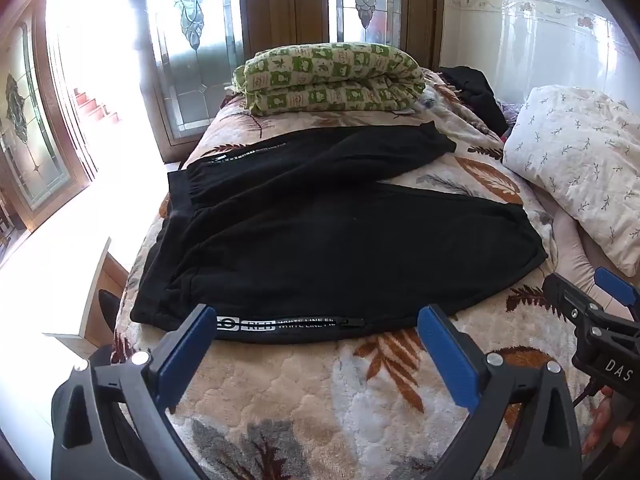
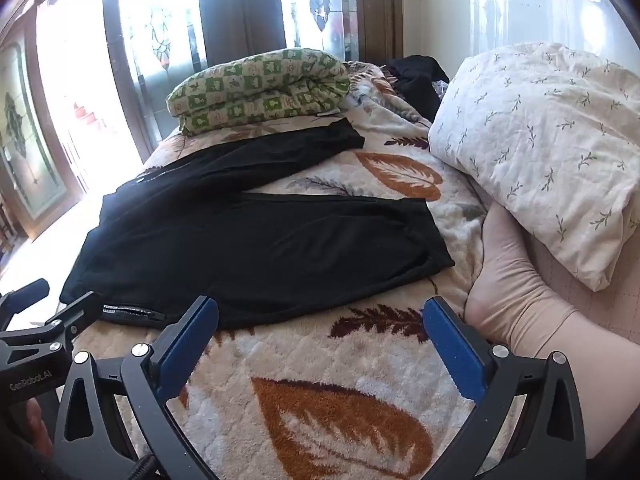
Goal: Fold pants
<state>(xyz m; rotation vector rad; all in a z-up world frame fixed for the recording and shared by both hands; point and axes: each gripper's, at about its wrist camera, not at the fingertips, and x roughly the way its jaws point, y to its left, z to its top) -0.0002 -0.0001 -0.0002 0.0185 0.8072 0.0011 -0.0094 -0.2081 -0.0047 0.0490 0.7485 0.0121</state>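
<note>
Black pants (image 1: 320, 232) lie spread flat on a leaf-patterned blanket (image 1: 320, 392), waistband at the left, both legs running right with a gap between them. A white-lettered zip pocket (image 1: 288, 325) sits on the near edge. My left gripper (image 1: 320, 320) hovers open just short of that near edge, nothing between its blue pads (image 1: 184, 352). In the right wrist view the pants (image 2: 256, 240) lie ahead and left. My right gripper (image 2: 320, 312) is open over bare blanket (image 2: 320, 360), near the leg hem. Each gripper shows in the other's view, right gripper (image 1: 592, 312), left gripper (image 2: 40, 320).
A folded green checked quilt (image 1: 332, 76) lies beyond the pants. A white floral pillow (image 2: 544, 148) sits at the right, dark clothes (image 2: 416, 76) behind it. A person's foot in a beige sock (image 2: 516, 296) rests by my right gripper. The bed's left edge drops to a bright floor.
</note>
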